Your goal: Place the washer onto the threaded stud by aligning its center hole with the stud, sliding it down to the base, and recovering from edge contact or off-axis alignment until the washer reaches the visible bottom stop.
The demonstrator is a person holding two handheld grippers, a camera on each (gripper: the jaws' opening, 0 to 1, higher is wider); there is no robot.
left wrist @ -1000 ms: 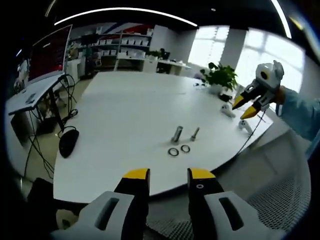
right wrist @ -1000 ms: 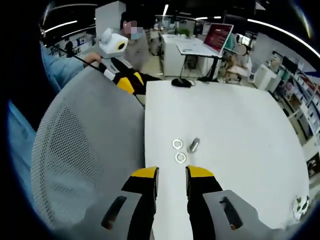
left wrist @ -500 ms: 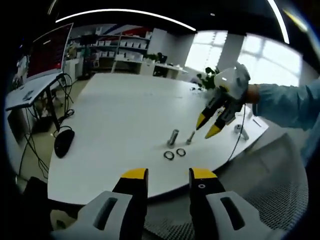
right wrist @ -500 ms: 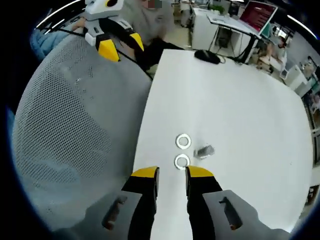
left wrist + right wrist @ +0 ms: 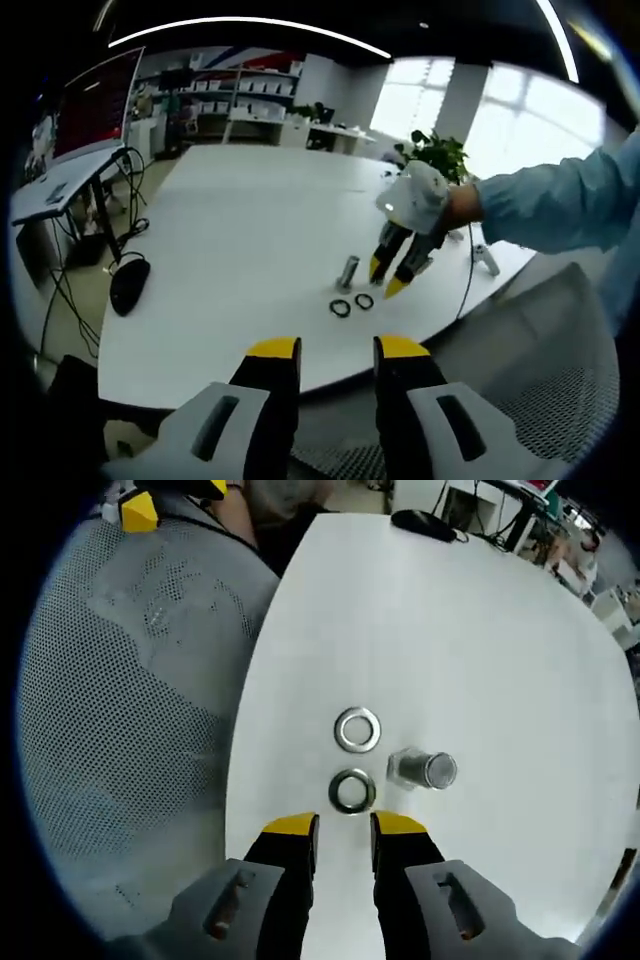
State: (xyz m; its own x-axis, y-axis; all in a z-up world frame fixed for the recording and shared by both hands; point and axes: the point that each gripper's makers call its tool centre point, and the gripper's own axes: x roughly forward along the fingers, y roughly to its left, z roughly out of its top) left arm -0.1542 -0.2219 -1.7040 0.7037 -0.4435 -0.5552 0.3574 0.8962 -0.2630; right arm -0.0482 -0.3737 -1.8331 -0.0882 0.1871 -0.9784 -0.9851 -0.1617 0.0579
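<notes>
Steel washers (image 5: 353, 790) before our right gripper (image 5: 343, 829), jaws parted and empty, our left gripper (image 5: 336, 349) likewise.

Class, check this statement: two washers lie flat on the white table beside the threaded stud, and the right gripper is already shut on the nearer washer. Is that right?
Not quite. In the right gripper view the right gripper is open and holds nothing; the nearer washer lies on the white table just ahead of its jaws. The other washer and the threaded stud sit as stated.
</notes>
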